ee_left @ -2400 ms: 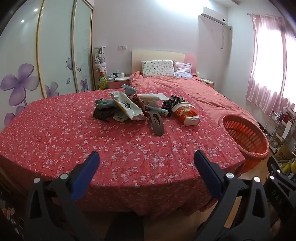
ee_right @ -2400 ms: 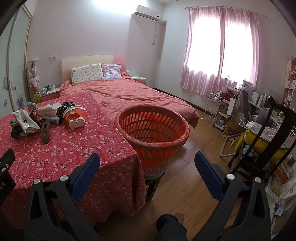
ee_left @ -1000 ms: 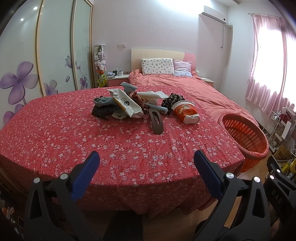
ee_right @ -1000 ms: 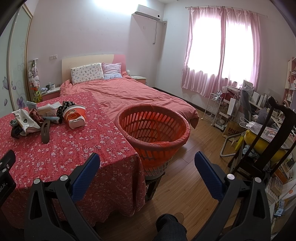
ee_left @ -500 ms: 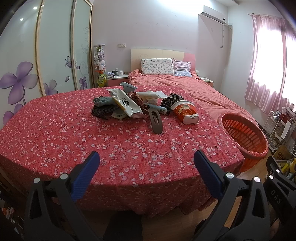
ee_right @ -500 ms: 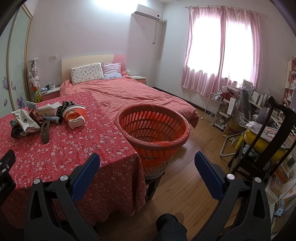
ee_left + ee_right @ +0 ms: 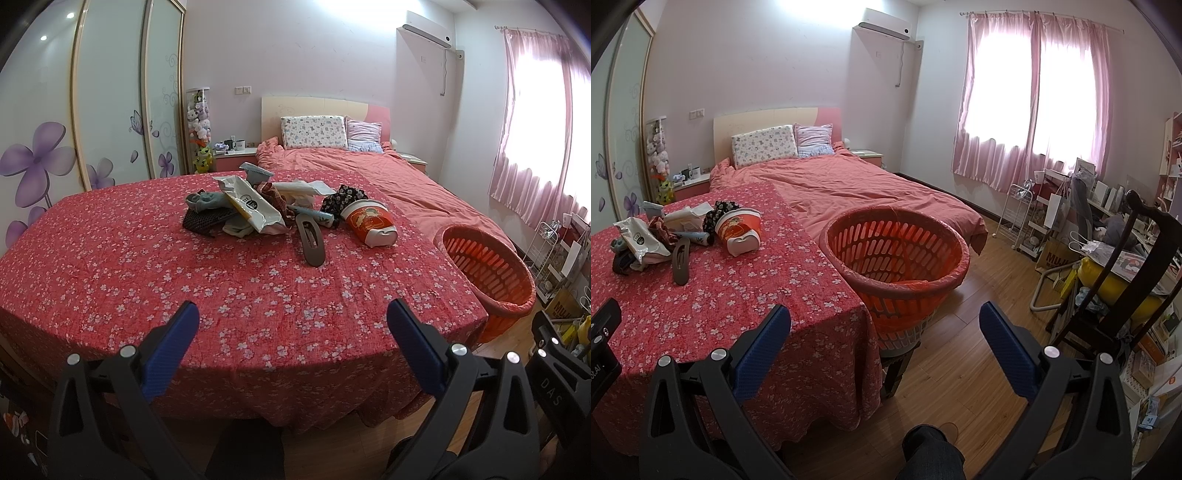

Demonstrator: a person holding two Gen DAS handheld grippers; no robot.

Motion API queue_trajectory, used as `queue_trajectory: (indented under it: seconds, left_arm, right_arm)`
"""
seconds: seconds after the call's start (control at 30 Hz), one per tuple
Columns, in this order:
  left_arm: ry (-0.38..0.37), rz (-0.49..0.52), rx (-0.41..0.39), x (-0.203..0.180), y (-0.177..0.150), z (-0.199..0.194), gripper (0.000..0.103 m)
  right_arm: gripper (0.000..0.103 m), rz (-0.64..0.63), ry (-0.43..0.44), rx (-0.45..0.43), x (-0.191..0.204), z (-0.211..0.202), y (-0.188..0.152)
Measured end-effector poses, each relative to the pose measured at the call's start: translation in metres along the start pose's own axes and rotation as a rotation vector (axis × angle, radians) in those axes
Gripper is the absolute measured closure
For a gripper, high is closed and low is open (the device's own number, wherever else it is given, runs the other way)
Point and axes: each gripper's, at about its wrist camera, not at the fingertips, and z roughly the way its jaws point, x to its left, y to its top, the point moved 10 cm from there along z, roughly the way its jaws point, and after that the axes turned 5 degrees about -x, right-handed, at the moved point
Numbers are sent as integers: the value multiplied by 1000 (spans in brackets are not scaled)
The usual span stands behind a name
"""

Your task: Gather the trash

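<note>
A pile of trash lies at the far middle of the red flowered table point(image 7: 147, 280): a white wrapper point(image 7: 253, 206), a tipped red paper cup point(image 7: 369, 221), a dark brown oval piece point(image 7: 310, 240), dark cloth scraps point(image 7: 203, 219) and a white tissue pack point(image 7: 299, 188). An orange basket point(image 7: 894, 251) lined with a red bag stands by the table's right edge. My left gripper point(image 7: 291, 332) is open and empty at the near table edge. My right gripper point(image 7: 884, 332) is open and empty, below the basket's near side. The cup also shows in the right wrist view point(image 7: 737, 229).
A bed with a pink cover point(image 7: 868, 192) runs behind the table. Sliding wardrobe doors point(image 7: 110, 110) stand at the left. A dark wooden chair point(image 7: 1137, 266), a wire rack point(image 7: 1023, 218) and cluttered shelves stand at the right. The floor point(image 7: 979, 332) is wood.
The left wrist view has risen and tilted a little, so the trash pile sits slightly higher in view. The right gripper has barely moved. Both stay open.
</note>
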Motion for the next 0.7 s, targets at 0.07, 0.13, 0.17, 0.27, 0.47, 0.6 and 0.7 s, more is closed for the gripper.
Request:
queue_trajectory:
  seconds: [0.07,0.13,0.17,0.27,0.47,0.6,0.7]
  left_arm:
    - [0,0,0,0,0,0,4]
    - [0,0,0,0,0,0,4]
    - [0,0,0,0,0,0,4]
    - [0,-1,1,0,0,0,4]
    - [0,-1,2,-1,0,-1,4]
    - [-1,-2,2,0,0,-1,4]
    - [0,-2,2,0,0,-1,4]
  right_arm:
    - [2,-1,0,0,0,0,0]
    - [2,0,0,0,0,0,0]
    - [2,0,0,0,-1,0,0]
    - [2,0,0,1,-1,0,0]
    - [2,0,0,1,-1,1,0]
    - [2,0,-1,1,-1,1,0]
    - [2,0,0,1,0,1,0]
